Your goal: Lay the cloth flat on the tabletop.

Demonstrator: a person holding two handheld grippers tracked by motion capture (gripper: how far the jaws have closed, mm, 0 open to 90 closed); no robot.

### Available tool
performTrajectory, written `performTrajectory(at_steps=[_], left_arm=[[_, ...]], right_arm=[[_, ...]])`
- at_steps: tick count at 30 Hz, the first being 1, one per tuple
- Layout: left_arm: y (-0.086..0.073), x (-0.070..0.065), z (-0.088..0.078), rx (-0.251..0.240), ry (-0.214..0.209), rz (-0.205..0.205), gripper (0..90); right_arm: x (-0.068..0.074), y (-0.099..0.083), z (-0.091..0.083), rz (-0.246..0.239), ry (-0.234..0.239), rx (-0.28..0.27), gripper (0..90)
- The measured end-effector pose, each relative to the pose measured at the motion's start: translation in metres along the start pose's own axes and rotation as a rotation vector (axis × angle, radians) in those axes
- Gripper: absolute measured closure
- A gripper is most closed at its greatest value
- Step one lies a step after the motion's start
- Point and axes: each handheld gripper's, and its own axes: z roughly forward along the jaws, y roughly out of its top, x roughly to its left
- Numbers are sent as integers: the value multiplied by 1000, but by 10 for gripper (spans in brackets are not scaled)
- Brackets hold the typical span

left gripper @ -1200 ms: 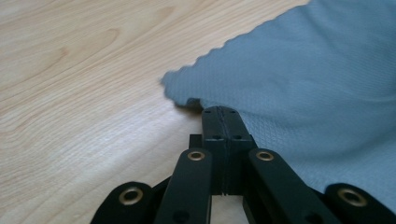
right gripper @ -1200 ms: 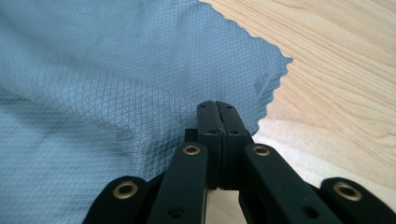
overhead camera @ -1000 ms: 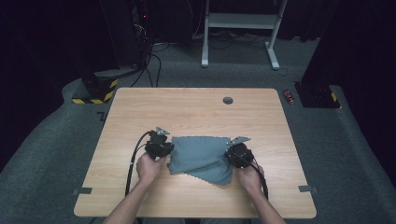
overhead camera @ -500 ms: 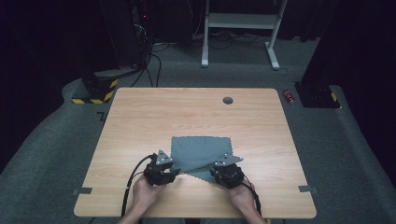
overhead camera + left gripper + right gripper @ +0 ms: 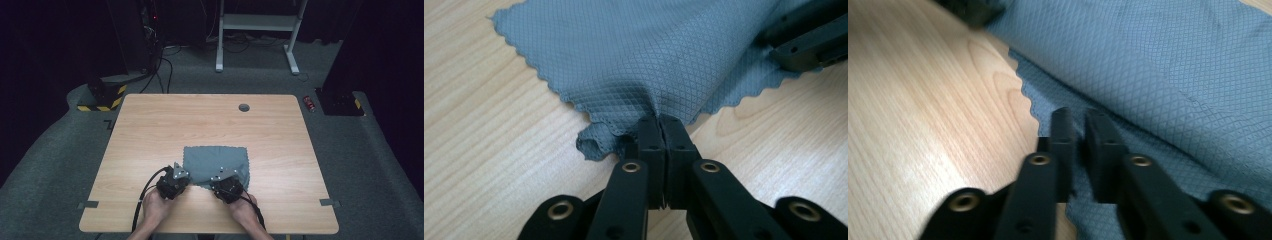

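Left gripper [image 5: 659, 122] pinching near edge of grey cloth [image 5: 216, 161], jaws having just been closing, fabric bunching between them. Right gripper [image 5: 1079, 117] nearly closing on cloth's near edge too. Cloth lying at table [image 5: 150, 125] front centre. Folding step appearing under way; next move needing both corners lifting together.

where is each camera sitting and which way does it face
High view: above the person's side, looking forward and down on the table; forearms, left claw and right claw show.
Left gripper view: on the left claw, looking along its jaws, shut on the grey cloth.
Right gripper view: on the right claw, over the cloth's edge, jaws just closing.
All three share the cloth.
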Motion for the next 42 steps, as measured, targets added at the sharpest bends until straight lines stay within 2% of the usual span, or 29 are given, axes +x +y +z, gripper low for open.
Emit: performTrajectory(at_steps=[4,5,8,11,12,15,17,19,20,21,25,26,27,29,33,34,36,37,38,42], left_arm=[[8,12,-12,-60,-37,-72,892],[11,16,-16,-72,-40,-92,892],[19,25,-18,-78,-28,-113,891],[27,30,-14,-71,-3,-113,887],[33,34,-5,-55,15,-112,884],[35,35,8,-29,19,-130,819],[35,33,11,-12,25,-126,735],[27,26,8,-13,43,-115,673],[27,26,8,-13,43,-115,655],[20,23,0,-25,51,-114,645],[8,19,-11,-43,59,-115,642],[0,16,-15,-46,55,-116,645],[0,16,-15,-46,55,-116,651],[-7,12,-11,-32,26,-110,663],[-8,10,-2,-15,16,-102,666],[-7,9,4,-4,13,-106,666],[-8,9,8,-6,21,-107,677],[-7,9,9,-8,23,-108,692],[-7,9,8,-7,26,-92,714],[-7,4,6,10,9,-62,869]], right_arm=[[1,-3,-5,-27,6,18,897],[0,-4,-7,-28,11,23,897],[0,-11,-13,-36,29,31,898],[-2,-18,-19,-47,33,33,897],[-3,-19,-21,-41,33,37,897],[-8,-21,-23,-23,24,19,892],[-10,-21,-26,-11,25,6,875],[-17,-25,-39,33,11,-34,835],[-17,-25,-39,33,11,-34,835],[-22,-29,-47,53,-3,-49,827],[-32,-40,-60,83,-35,-57,814],[-34,-44,-62,97,-40,-56,810],[-35,-46,-63,104,-42,-54,808],[-36,-51,-64,114,-43,-47,798],[-34,-55,-60,119,-42,-32,767],[-33,-55,-58,121,-44,-27,751],[-33,-56,-55,122,-52,-8,733],[-34,-57,-53,122,-54,8,730],[-34,-58,-51,124,-52,21,735],[-35,-60,-51,115,-59,14,788]])
